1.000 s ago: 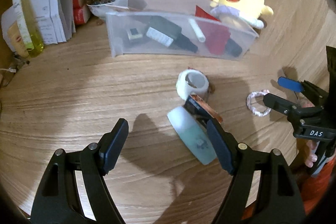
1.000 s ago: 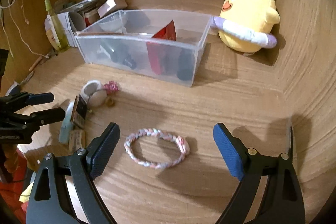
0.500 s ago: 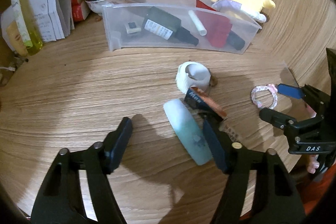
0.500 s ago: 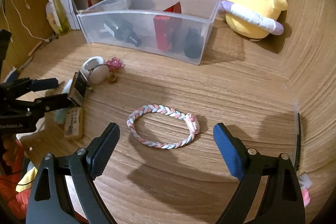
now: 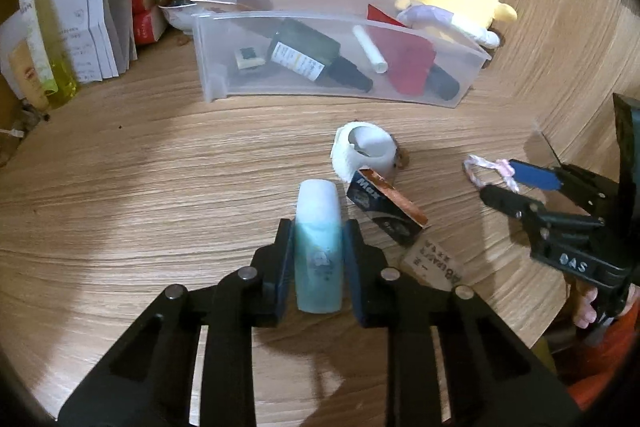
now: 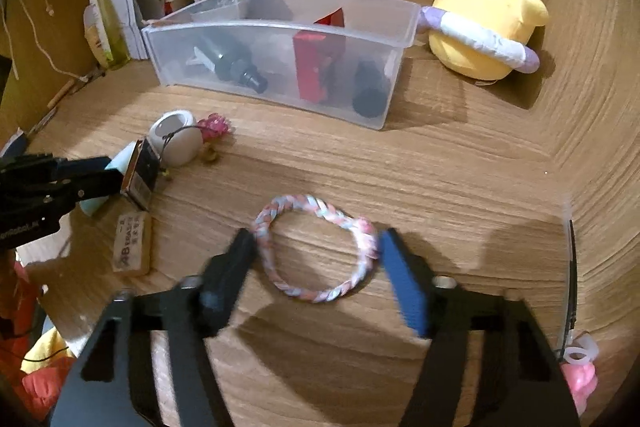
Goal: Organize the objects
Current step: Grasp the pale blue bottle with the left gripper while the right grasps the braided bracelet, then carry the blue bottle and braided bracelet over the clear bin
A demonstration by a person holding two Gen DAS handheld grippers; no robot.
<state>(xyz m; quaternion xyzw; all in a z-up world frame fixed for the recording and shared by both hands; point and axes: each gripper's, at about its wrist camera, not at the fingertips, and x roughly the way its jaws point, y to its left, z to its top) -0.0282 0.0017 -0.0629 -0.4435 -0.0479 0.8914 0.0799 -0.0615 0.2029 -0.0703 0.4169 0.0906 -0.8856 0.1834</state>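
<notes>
— What's on the wooden table?
— The left gripper is clamped on a blue bottle lying flat. The right gripper straddles a braided bracelet, fingers apart. A clear bin stands beyond, beside a yellow plush chick.

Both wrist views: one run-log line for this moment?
left gripper: shut on blue bottle | right gripper: open, straddling braided bracelet | bin: untouched

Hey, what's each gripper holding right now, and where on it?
Left gripper clamps the blue bottle around its lower body. Right gripper straddles the braided bracelet, unclosed.
</notes>
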